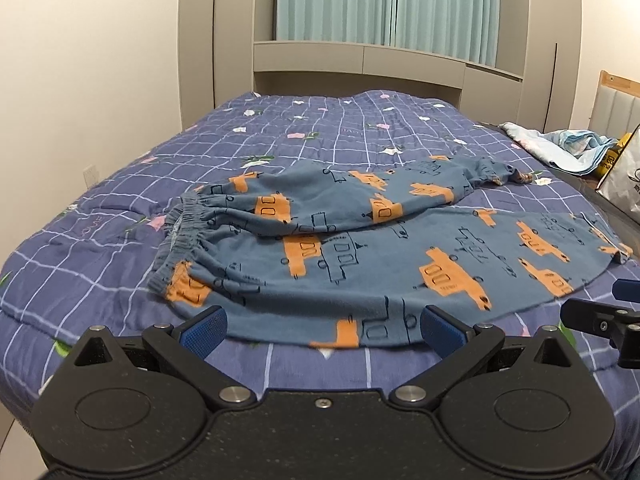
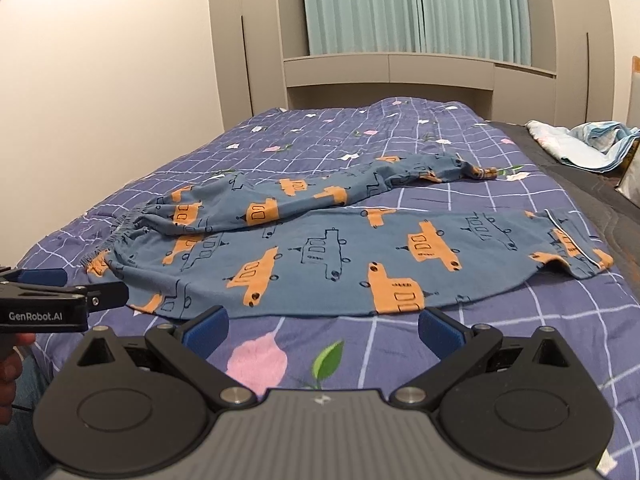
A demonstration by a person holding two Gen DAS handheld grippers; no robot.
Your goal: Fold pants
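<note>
Two sets of tongs are in my hands, and both stand wide apart with nothing between their blue pads. Just ahead of my left gripper (image 1: pixel 322 330) the pants (image 1: pixel 360 248) lie spread on the checked blue quilt (image 1: pixel 80 280); their near hem runs right across the gap between its fingers, though I cannot tell whether the pads touch the cloth. My right gripper (image 2: pixel 322 330) sits a little short of that same hem, over bare quilt with a pink flower print. The waistband (image 1: pixel 180 224) is off to the left of both tongs, the cuffs to the right. One leg lies flat nearest me; the other is rumpled and angled away beyond it. Far right of the tongs, a pale bundle of cloth (image 2: pixel 580 140) rests by the bed's edge.
</note>
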